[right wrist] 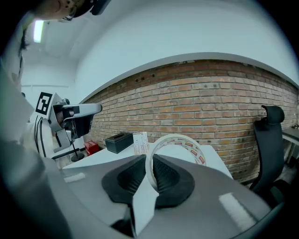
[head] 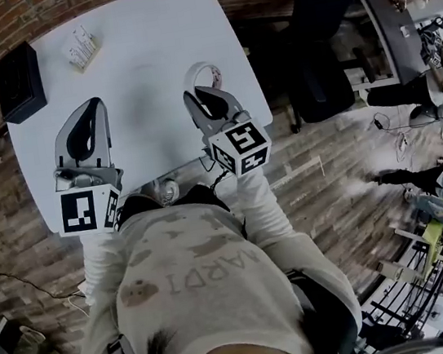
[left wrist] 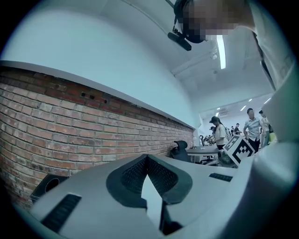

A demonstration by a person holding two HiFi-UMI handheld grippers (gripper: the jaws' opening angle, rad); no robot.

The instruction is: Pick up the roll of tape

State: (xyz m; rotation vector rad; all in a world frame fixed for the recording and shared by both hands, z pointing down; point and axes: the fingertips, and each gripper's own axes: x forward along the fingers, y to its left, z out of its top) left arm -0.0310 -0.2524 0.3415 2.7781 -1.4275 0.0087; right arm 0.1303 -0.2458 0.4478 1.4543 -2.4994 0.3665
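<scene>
**Head view.** Two hand-held tongs are shown side by side over a white counter (head: 143, 35), both pointed away from the person. The right tongs (head: 207, 93) are pinched on the roll of tape (head: 198, 66), which projects beyond their tips. The left tongs (head: 89, 109) are pressed together at the tips, with nothing between them. A marker cube (head: 240, 149) is carried at the rear of the right tongs, and a second cube (head: 88, 210) at the rear of the left tongs. A small card stand (head: 81, 49) is seen straight ahead of the left tongs. A black box (head: 19, 81) lies ahead of them and to their left, at the counter's edge. A black office chair (head: 322, 25) stands to the right of the right tongs, off the counter.

**Right gripper view.** The near rim of the tape ring is gripped between the dark ribbed pads (right wrist: 133, 179). The ring is held upright on edge, and red print is visible on its band. The counter is seen beyond the ring. The box and the card stand lie ahead and to the left of the tips, well apart from the tape. A brick wall (right wrist: 210, 102) closes the background.

**Left gripper view.** The pads are shown meeting at their tips, and no object is held. The brick wall lies ahead, and the right tongs' cube appears to the right.
</scene>
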